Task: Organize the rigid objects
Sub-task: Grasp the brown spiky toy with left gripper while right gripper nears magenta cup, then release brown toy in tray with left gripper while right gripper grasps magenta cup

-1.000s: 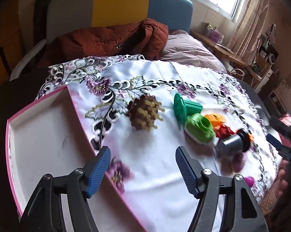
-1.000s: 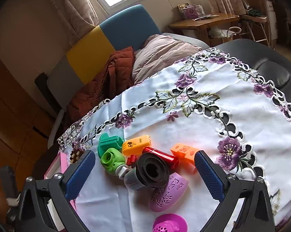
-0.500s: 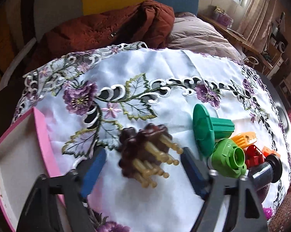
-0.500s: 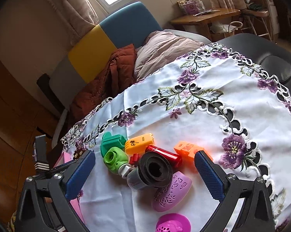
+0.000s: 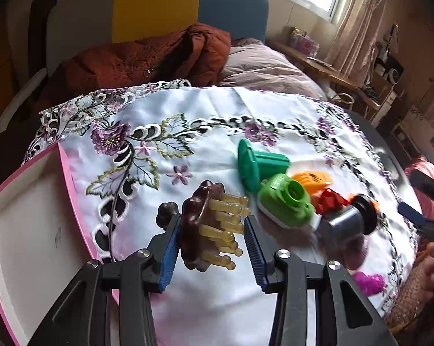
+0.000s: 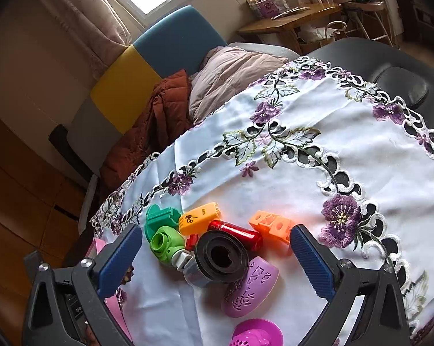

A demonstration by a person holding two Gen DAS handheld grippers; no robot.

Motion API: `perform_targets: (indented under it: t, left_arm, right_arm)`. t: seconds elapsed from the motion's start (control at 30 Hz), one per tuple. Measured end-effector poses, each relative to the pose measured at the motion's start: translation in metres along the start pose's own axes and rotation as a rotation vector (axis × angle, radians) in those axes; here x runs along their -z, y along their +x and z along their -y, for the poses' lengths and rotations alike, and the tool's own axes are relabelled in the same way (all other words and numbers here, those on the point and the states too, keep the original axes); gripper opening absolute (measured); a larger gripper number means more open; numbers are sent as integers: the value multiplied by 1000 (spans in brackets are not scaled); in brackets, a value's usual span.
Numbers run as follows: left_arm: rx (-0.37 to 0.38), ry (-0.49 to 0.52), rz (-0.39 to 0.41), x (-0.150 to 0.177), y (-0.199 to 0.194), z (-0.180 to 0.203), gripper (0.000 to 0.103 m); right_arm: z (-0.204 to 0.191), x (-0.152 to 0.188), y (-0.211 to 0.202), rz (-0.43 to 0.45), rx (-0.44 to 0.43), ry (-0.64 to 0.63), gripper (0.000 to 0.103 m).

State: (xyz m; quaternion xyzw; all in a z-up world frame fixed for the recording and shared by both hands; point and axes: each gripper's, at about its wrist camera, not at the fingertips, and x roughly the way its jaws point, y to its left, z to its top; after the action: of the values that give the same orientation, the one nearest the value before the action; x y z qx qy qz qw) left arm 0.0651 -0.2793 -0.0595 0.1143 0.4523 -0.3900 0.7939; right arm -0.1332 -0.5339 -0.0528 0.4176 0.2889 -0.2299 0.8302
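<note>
two grippers: the left gripper [image 5: 211,242] was clamped on the brown massage brush [image 5: 201,227], while the right gripper [image 6: 214,259] hung with its jaws spread wide and nothing between them.
grip: the left jaws had just been closing, and the blue pads [image 5: 169,255] pressed the brush's brown body on one side and its pale prongs on the other.
brush position: it sat tilted between the pads, prongs pointing toward the toy pile, low over the embroidered tablecloth [image 5: 205,109].
destination: the pink-rimmed tray [image 5: 65,173] lay just left of the gripper and showed bare.
how to do it well: the prongs looked springy, so the hold probably wanted to stay firm; lifting clear of the tray's rim before swinging left seemed the safest way.
risk: the brush could twist or slip, since one pad bore on prong tips.
remaining pile: the green funnel piece [image 5: 257,164], lime toy [image 5: 286,204] and grey cylinder [image 6: 217,259] waited clustered on the cloth.
</note>
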Motion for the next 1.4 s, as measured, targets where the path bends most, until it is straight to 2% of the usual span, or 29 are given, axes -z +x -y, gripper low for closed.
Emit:
perform_targets:
  t: [0.2, 0.3, 0.33, 0.4, 0.47, 0.53, 0.57, 0.6, 0.7, 0.8, 1.0, 1.17, 1.4]
  left_arm:
    - [49, 20, 22, 22, -28, 10, 44]
    - [78, 11, 30, 31, -40, 7, 44]
    - [80, 8, 34, 34, -43, 6, 44]
    - [88, -5, 35, 39, -47, 4, 44]
    - [98, -23, 35, 45, -50, 0, 44]
    - [98, -39, 37, 50, -55, -5, 44]
    - [99, -45, 40, 52, -57, -8, 44]
    - [98, -52, 44, 54, -61, -11, 44]
    - [83, -74, 62, 56, -73, -27, 44]
    - [36, -117, 88, 54, -85, -59, 44]
    - [-89, -237, 97, 45, -87, -146, 44]
    - [-189, -270, 71, 40, -73, -205, 44]
    - [-248, -259, 37, 34, -48, -225, 44]
  right_arm:
    - [-9, 13, 20, -220, -6, -82, 103]
    - [-14, 19, 18, -312, 29, -163, 100]
    - [-15, 24, 20, -373, 42, -192, 98]
    - [-19, 36, 23, -466, 72, -258, 80]
    - [-24, 51, 27, -536, 114, -343, 74]
    - [-28, 64, 33, -581, 173, -405, 62]
    - [-29, 68, 35, -600, 195, -424, 51]
    - [-31, 73, 38, -612, 231, -451, 37]
    - [-39, 83, 41, -622, 303, -548, 36]
    - [-41, 89, 42, -624, 327, -596, 36]
    - [-37, 93, 40, -621, 323, -571, 36]
    - [-38, 88, 44, -624, 337, -548, 36]
    - [-36, 90, 51, -645, 344, -530, 36]
